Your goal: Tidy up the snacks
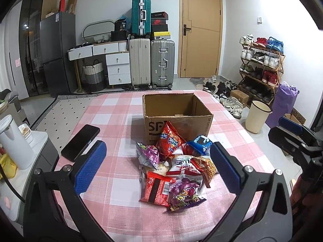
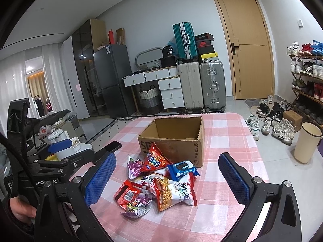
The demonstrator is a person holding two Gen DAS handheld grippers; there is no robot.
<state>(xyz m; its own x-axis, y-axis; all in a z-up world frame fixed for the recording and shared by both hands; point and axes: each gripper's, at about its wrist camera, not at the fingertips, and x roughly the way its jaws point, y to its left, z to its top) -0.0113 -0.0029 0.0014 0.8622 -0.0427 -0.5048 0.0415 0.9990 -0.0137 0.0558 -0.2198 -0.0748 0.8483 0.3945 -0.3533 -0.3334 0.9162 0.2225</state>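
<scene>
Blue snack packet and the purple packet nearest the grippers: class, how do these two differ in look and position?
The blue snack packet lies beside the cardboard box, while the purple packet lies at the pile's near edge. The blue one shows a dark cookie picture; the purple one bears yellow cartoon lettering. Both are sealed and rest on the checked tablecloth.

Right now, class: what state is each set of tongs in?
Left tongs: open, holding nothing.
Right tongs: open, holding nothing.

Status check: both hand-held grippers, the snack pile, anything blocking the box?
Left hand-held gripper open, right hand-held gripper open, both empty. Snack packets piled before empty cardboard box. Phone off left, not blocking.
</scene>
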